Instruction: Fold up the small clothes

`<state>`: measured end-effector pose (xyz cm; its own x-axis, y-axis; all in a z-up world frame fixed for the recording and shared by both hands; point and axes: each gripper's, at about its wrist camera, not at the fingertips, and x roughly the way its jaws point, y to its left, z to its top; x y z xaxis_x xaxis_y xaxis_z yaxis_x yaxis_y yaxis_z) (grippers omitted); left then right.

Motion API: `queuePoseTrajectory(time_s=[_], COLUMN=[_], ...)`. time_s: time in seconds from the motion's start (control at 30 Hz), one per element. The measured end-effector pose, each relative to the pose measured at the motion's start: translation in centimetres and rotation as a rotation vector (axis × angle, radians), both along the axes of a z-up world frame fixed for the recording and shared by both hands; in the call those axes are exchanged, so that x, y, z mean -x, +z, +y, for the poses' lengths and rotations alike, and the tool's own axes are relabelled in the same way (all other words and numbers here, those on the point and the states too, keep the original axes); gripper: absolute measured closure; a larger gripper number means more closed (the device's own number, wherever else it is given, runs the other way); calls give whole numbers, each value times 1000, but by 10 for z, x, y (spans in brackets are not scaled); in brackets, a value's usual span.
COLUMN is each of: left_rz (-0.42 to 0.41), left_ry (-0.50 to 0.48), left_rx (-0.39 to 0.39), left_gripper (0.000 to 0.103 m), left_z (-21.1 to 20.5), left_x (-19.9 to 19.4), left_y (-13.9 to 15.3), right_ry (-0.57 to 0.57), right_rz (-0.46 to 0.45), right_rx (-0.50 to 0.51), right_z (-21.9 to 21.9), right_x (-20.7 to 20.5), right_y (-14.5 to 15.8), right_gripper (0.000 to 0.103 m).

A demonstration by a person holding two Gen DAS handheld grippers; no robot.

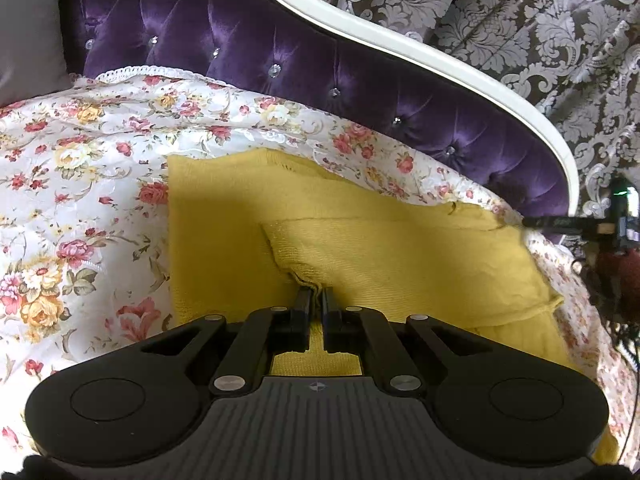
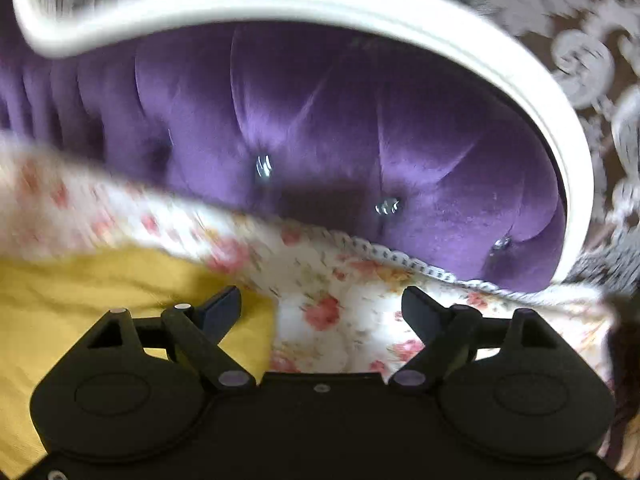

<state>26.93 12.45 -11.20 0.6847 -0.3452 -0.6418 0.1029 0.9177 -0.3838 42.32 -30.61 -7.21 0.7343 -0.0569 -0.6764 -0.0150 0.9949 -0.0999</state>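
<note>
your left gripper [image 1: 316, 294] is clenched on the yellow garment [image 1: 360, 248]; right gripper [image 2: 320, 304], released, sits just beyond its edge.

Matte black left tool [image 1: 316, 300], ribbed housing, silver pivot screws, round side caps.

Matt knitted yellow garment [image 1: 400, 248]; glossy tufted purple velvet headboard [image 1: 248, 40].

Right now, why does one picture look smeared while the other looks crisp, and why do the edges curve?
Right wrist view: motion blur smears the floral bedspread and white headboard frame. Left wrist view: sharp, the yellow garment partly shadowed at left. Both views: fisheye distortion bends the purple headboard.
</note>
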Motion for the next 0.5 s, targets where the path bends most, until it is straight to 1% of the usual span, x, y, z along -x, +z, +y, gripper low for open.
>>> queuePoseTrajectory(time_s=[0.07,0.13,0.17,0.27,0.33,0.37,0.4,0.43,0.47,0.5], left_rz=[-5,-9,-12,-13,-16,-15,-13,-9,-1,4], left_ry=[-1,3,5,7,-2,-5,-11,-13,-14,-20], left_rx=[-6,-1,0,4,-4,-1,15,34,52,67], left_gripper=[97,97,97,97,97,97,96,92,76,64], left_z=[-1,0,0,1,0,0,0,1,1,1], left_x=[1,1,1,1,1,0,-1,-3,-6,-9], left_y=[1,1,1,1,3,3,4,4,4,4], right_ry=[21,81,119,193,215,221,224,217,199,183], right_rz=[-51,-72,-74,-48,-9,13,23,10,6,4], right_rx=[-101,-144,-148,-124,-75,-39,-23,-42,-81,-111], right_z=[-3,4,10,31,44,49,52,51,47,43], right_x=[18,34,39,47,47,46,47,47,51,52], right_y=[7,10,9,-2,-16,-26,-33,-36,-35,-35], right_gripper=[15,15,15,15,15,15,15,14,14,14])
